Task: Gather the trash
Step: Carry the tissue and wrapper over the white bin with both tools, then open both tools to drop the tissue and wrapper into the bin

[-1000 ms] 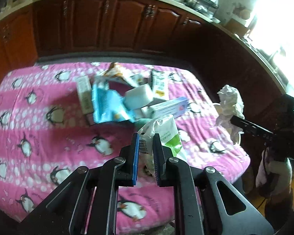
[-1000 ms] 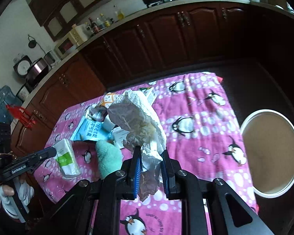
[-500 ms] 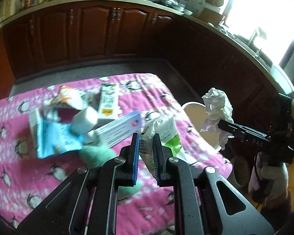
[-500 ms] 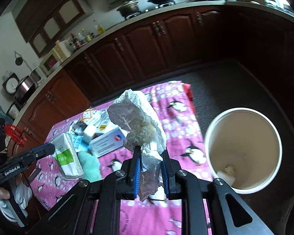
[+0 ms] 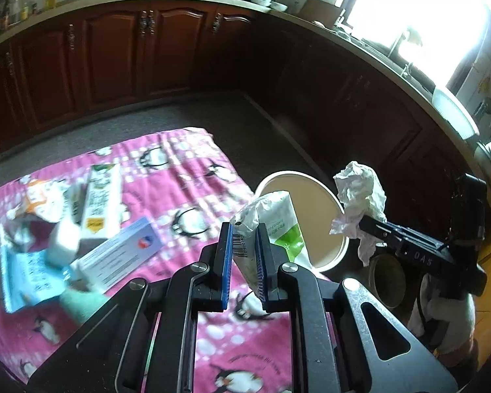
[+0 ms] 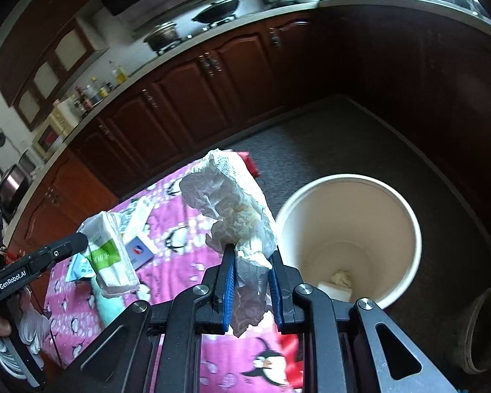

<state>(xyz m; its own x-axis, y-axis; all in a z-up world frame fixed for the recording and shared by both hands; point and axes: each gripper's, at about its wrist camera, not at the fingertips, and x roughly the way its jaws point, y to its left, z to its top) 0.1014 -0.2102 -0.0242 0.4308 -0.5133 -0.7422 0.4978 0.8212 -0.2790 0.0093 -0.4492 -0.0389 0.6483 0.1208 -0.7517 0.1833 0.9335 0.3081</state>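
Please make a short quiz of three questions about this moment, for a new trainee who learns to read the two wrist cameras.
1. True or false: the left gripper is shut on a crumpled paper towel.
2. Multiple choice: the white bin is
A. empty
B. holding some trash at its bottom
C. covered by a lid
3. Fill in: the trash not yet picked up lies on a pink cloth printed with ____.

Key
1. False. Its jaws pinch the green-and-white plastic packet; the crumpled paper towel is in the right gripper.
2. B. Pale scraps show at the bottom.
3. Penguins.
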